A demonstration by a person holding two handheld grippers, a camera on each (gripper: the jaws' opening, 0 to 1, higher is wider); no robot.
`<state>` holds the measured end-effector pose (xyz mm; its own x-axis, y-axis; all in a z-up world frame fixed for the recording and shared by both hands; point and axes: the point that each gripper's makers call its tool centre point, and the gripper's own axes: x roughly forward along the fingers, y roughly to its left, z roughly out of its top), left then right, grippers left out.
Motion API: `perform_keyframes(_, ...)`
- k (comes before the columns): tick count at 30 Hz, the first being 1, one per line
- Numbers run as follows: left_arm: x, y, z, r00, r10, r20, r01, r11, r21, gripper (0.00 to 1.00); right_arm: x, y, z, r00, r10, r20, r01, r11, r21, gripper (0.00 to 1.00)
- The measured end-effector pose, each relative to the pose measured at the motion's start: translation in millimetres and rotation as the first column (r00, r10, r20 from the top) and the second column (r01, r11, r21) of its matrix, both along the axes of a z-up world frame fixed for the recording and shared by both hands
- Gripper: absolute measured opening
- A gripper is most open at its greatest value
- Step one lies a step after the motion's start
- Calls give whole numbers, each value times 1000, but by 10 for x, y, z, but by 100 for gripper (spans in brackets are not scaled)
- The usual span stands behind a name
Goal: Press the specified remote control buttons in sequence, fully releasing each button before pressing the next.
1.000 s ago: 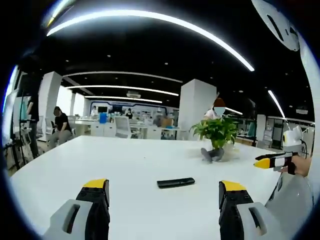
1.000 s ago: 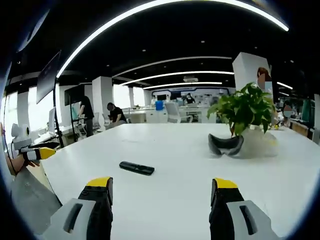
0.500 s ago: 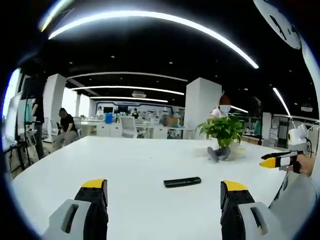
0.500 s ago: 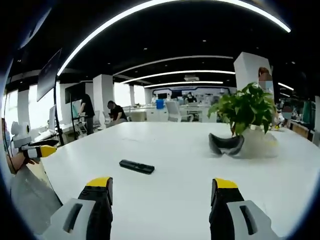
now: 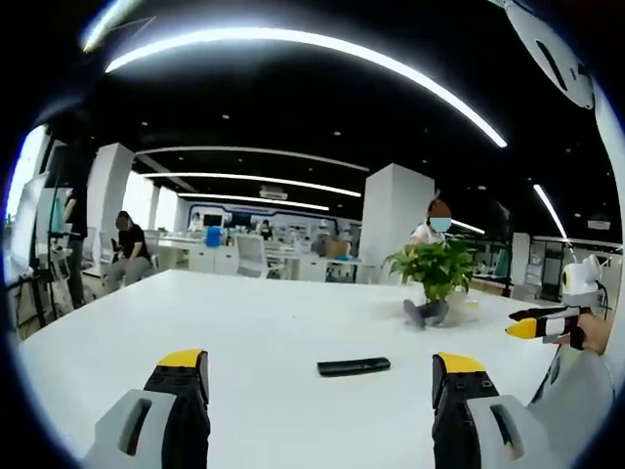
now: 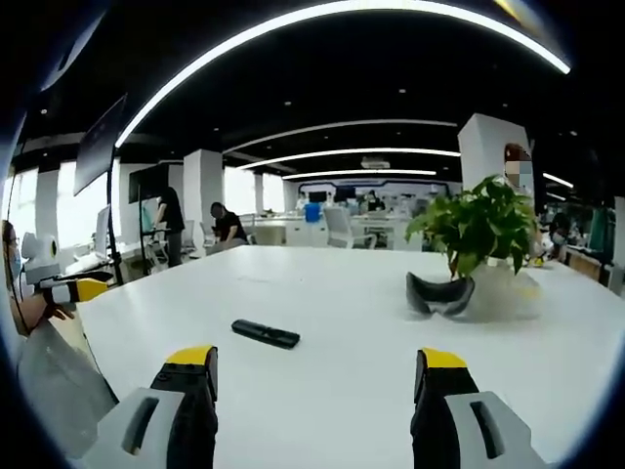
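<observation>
A: status on the button seq?

B: Not started imo. Remote (image 5: 354, 366) lies flat on the white desk (image 5: 264, 332), mid-desk, nothing touching it. In the right gripper view the remote (image 6: 266, 334) sits a bit left of center, well apart from both claws.

A: claws?

B: Left claw (image 5: 319, 376) spread wide, empty, hanging over the near desk edge. Right claw (image 6: 318, 371) same, spread, empty. The right claw also shows at the far right of the left gripper view (image 5: 532, 323), off the desk side; can't tell its gap from that angle.

A: anything in the way?

B: No. Plant (image 6: 477, 227) and a dark headset-type thing (image 6: 439, 292) sit far right of the remote, well apart from it. People at the back, irrelevant.

A: so what's left?

B: All of it: approach, each press, each release. Can't read the buttons, too small.
</observation>
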<state>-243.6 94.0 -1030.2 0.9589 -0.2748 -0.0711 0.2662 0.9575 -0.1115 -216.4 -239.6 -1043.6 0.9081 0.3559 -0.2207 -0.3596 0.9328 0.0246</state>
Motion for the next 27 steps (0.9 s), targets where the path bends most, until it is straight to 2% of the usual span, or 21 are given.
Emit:
perform_keyframes(8,-1,2,-4,1000,1,1,-1,1000,2,98,-19,27,-42,1000,18,-18,-19,999,-26,79)
perform_keyframes(13,-2,-96,39,1000,-15,-6,15,1000,4,97,-30,58,-26,999,30,-13,-30,999,-29,78)
perform_keyframes(15,-10,-168,109,1000,-23,6,23,1000,1,97,-31,61,-33,999,35,-16,-35,999,-28,78)
perform_keyframes(21,-21,-174,136,1000,-27,10,27,1000,6,96,-45,109,-51,998,58,-27,-59,998,-33,77)
perform_keyframes(22,-18,-168,148,1000,-22,9,22,1000,-1,96,-46,102,-54,998,56,-28,-57,998,-34,76)
perform_keyframes(24,-16,-168,162,1000,-26,-7,25,998,-55,97,-37,69,-86,998,46,-42,-47,998,-34,74)
perform_keyframes(27,-15,-137,87,996,-51,-76,43,993,-106,97,-35,36,-176,995,33,-91,-36,999,-27,73)
